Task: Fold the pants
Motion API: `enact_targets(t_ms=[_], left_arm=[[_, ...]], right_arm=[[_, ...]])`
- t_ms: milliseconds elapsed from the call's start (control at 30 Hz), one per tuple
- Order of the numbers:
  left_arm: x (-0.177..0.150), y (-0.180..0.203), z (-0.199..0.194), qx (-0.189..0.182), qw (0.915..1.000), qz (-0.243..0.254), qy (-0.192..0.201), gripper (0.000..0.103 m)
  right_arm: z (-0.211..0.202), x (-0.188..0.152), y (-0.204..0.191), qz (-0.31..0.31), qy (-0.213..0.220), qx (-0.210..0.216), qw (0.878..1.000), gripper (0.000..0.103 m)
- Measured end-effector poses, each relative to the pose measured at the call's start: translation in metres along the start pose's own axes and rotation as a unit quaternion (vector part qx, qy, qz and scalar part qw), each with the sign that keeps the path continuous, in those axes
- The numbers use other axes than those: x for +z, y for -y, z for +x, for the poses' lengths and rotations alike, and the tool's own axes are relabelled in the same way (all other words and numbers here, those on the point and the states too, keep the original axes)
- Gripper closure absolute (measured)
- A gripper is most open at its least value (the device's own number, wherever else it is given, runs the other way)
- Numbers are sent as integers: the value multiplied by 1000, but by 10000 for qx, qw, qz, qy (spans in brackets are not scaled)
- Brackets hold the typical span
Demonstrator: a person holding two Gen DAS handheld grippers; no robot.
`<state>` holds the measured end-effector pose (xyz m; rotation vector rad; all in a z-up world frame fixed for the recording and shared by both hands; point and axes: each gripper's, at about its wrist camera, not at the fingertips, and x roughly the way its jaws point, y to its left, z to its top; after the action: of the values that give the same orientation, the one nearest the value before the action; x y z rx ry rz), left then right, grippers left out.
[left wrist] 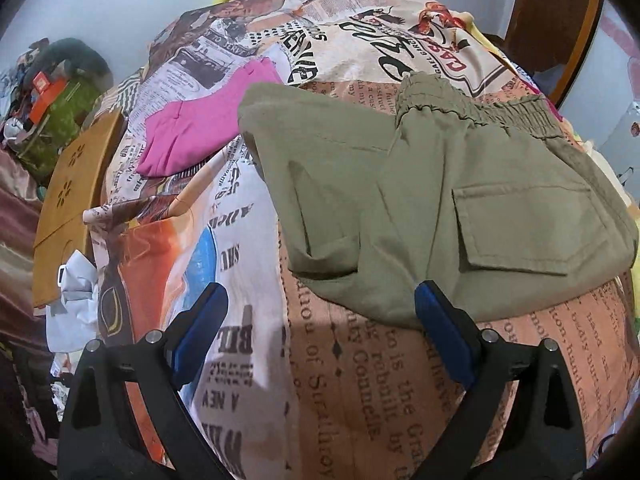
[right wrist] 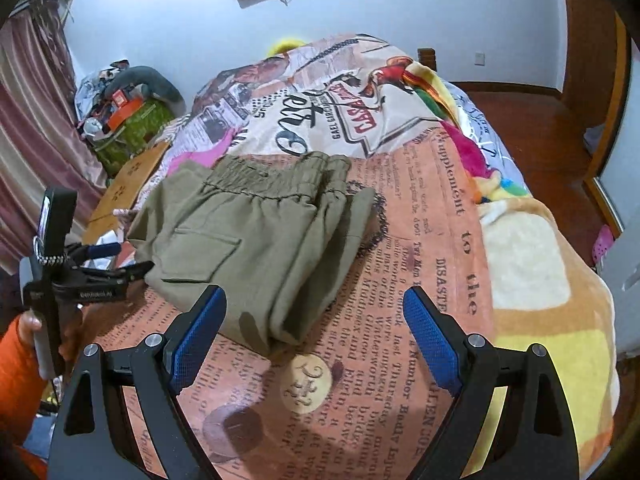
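Olive green pants (left wrist: pixel 440 208) lie folded into a compact stack on the printed bedspread, elastic waistband at the far side and a flap pocket on top. They also show in the right wrist view (right wrist: pixel 256 240). My left gripper (left wrist: pixel 320 300) is open and empty, just in front of the stack's near edge, its right finger (left wrist: pixel 440 320) at the cloth's edge. My right gripper (right wrist: pixel 314 308) is open and empty, close before the stack's near corner. The left gripper also shows side-on in the right wrist view (right wrist: pixel 108 258) at the stack's left edge.
A pink garment (left wrist: pixel 200 128) lies on the bed behind the pants. A wooden stool or board (left wrist: pixel 76 200) stands at the bed's left edge, with cluttered bags (right wrist: pixel 124 120) beyond. A colourful blanket (right wrist: pixel 532 248) covers the bed's right side. Wooden floor (right wrist: pixel 532 120) lies to the right.
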<state>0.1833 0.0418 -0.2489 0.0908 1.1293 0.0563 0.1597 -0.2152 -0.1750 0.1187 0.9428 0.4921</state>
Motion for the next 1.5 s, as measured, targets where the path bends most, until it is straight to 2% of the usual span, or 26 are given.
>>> enact_targets(t_ms=[67,200,300,333,467,533,600,700,767,967,1133,1233,1300,1500], left_arm=[[2,-5,-2,-115,9999,-20,-56,7],[7,-28,-10,-318,9985,-450,12,7],[9,-39,-9,-223,9981,-579,43,7],[10,-42,-6,-167,9980,-603,21,7],[11,-50,9,-10,9974,-711,-88,7],[10,-55,17,234,9967,-769,-149,7],[9,-60,25,448,9956,-789,-247,7],[7,-68,22,210,9955,-888,-236,8],[9,-70,12,152,9960,-871,-92,8],[37,-65,-10,-128,9961,-817,311,8],[54,-50,23,-139,9978,-650,-41,8],[48,-49,46,272,9973,-615,-305,7],[38,-60,47,69,9962,-831,-246,7],[20,-77,36,114,9944,-1019,-241,7]], right_arm=[[4,-2,-2,-17,-62,72,10000,14],[23,-7,-10,-73,-346,272,9990,17],[37,-10,-16,-77,-538,428,9976,22],[40,-11,-17,-74,-561,471,9973,28],[47,-11,-19,-145,-543,477,9973,37],[49,-11,-19,-236,-578,443,9971,42],[51,-10,-15,-283,-613,412,9969,43],[51,-10,-12,-331,-657,352,9967,44],[51,-10,-8,-321,-668,330,9967,44],[52,-10,-6,-244,-627,373,9970,46],[53,-10,-2,-173,-625,436,9969,48],[55,-10,-1,-180,-653,464,9966,49],[55,-10,-1,-216,-664,469,9965,49],[57,-10,0,-212,-668,492,9963,49]])
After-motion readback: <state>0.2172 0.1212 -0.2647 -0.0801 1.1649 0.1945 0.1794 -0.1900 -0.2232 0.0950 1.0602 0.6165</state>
